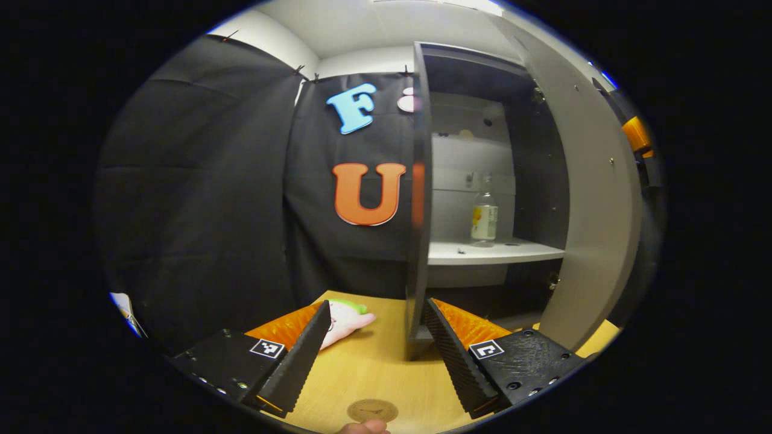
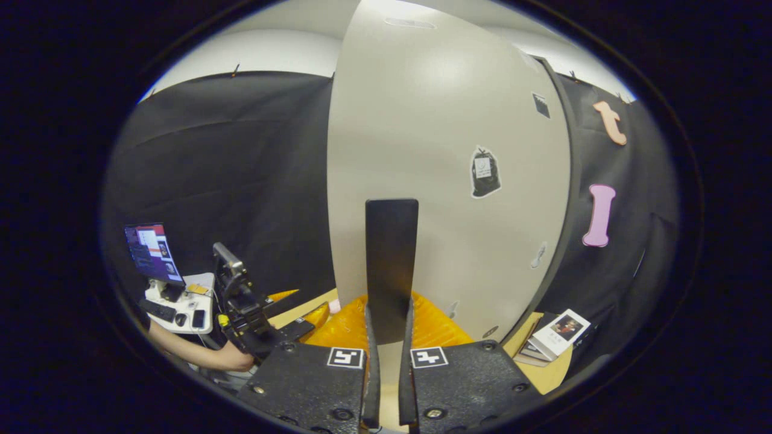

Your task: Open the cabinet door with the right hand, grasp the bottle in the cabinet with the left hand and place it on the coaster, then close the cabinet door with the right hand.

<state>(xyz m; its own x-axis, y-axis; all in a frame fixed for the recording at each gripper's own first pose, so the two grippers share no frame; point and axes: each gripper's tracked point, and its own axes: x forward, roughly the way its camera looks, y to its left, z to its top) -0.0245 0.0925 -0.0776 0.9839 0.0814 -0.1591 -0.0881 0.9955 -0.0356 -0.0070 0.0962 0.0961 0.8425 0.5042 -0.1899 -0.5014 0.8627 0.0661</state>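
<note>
**Cabinet open, bottle on shelf, door handle clamped**

- Bottle (image 1: 484, 216): upright on the white cabinet shelf (image 1: 494, 252), toward its back, alone there apart from some small specks. Beyond and right of the left tool.
- Left tool (image 1: 377, 337): released, fingers spread wide, low over the wooden desk (image 1: 374, 367), in front of the cabinet. Well apart from the bottle. The cabinet's dark side panel edge (image 1: 418, 199) stands upright between its fingers in the left gripper view.
- Coaster (image 1: 372, 410): round, flat on the desk, just below the left tool's gap.
- Cabinet door (image 1: 594, 211): swung open to the right, leaving the shelf front unobstructed.
- Right tool (image 2: 386, 337): clenched on the dark upright door handle (image 2: 391, 265), both fingers pressed against it, on the door's pale outer face (image 2: 446, 181).
- Soft toy (image 1: 347, 319): on the desk, beside the left tool's left finger.
- Books (image 2: 558, 337): at the desk's right corner, right gripper view.
</note>
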